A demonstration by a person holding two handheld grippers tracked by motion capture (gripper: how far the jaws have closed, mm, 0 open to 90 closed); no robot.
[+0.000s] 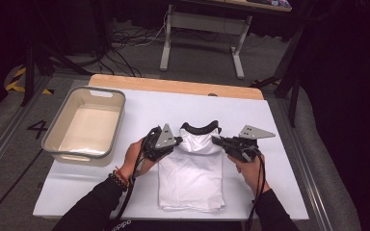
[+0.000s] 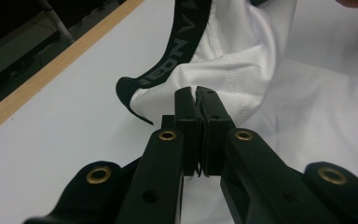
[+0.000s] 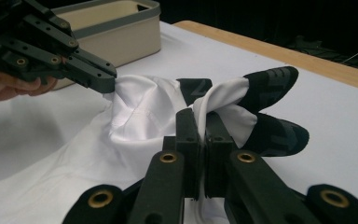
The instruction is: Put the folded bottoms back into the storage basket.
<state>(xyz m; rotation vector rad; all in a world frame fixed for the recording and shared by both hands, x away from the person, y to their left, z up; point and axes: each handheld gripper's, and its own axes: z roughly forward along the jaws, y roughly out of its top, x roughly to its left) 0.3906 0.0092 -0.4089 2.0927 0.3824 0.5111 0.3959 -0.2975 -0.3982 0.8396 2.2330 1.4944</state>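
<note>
A white shirt (image 1: 191,178) with a black collar (image 1: 200,128) lies folded on the white table cover, its collar end lifted. My left gripper (image 1: 179,140) is shut on the shirt's left shoulder, and in the left gripper view its jaws (image 2: 196,95) pinch white cloth (image 2: 242,60) beside the black collar band (image 2: 177,51). My right gripper (image 1: 214,139) is shut on the right shoulder; the right gripper view shows its jaws (image 3: 200,112) clamped on white cloth (image 3: 140,107) next to the black collar (image 3: 272,81), with the left gripper (image 3: 109,84) across from it.
A grey-rimmed beige bin (image 1: 58,144) stands at the table's left, also seen in the right gripper view (image 3: 121,28). The wooden table edge (image 1: 173,85) runs along the back. A white cover (image 1: 279,168) spans the table. A desk frame (image 1: 200,24) stands on the floor beyond.
</note>
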